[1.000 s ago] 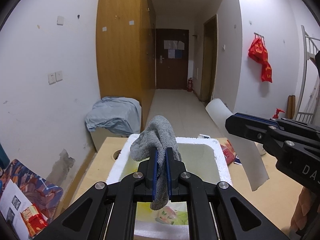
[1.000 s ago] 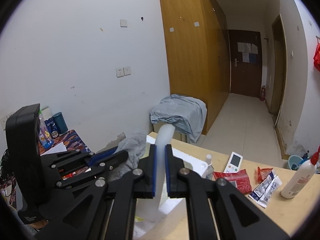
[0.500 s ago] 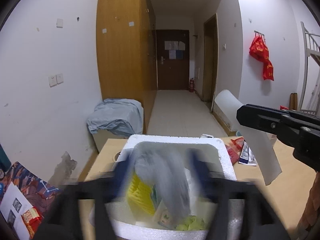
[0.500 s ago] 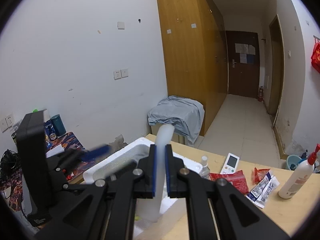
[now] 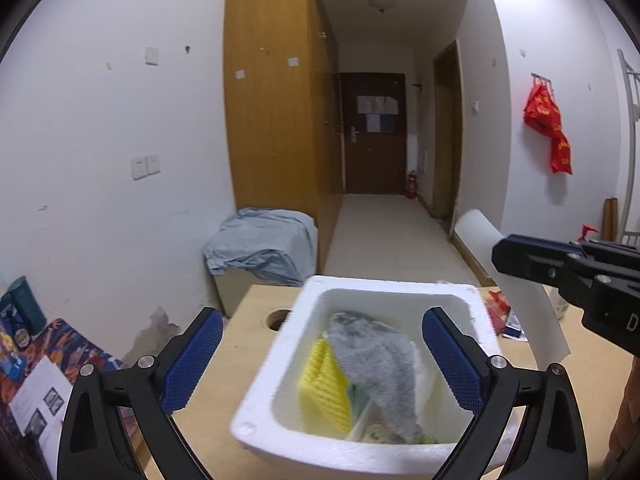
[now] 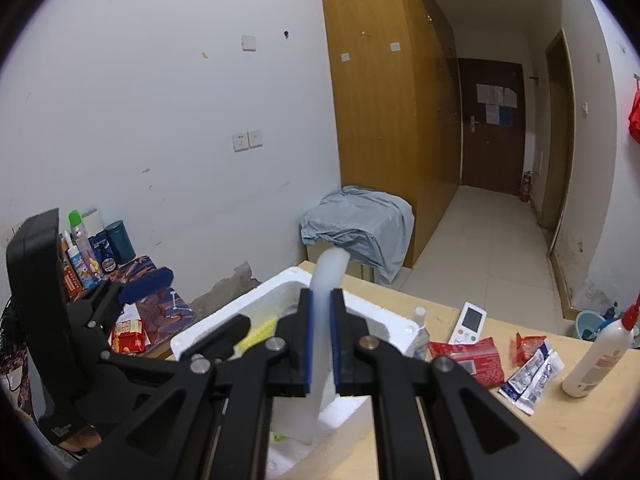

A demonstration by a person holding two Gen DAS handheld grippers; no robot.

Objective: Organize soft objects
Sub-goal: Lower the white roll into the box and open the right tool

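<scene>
I see the wooden counter (image 5: 248, 332) carrying the white foam box (image 5: 280, 364). Inside that box the grey sock (image 5: 376, 364) lies over a yellow sponge (image 5: 320, 392). My left gripper (image 5: 322, 364) is above the box, fingers opening wide, touching nothing. My right gripper (image 6: 320, 344) pinches a white foam sheet (image 6: 326, 276) over the box.
</scene>
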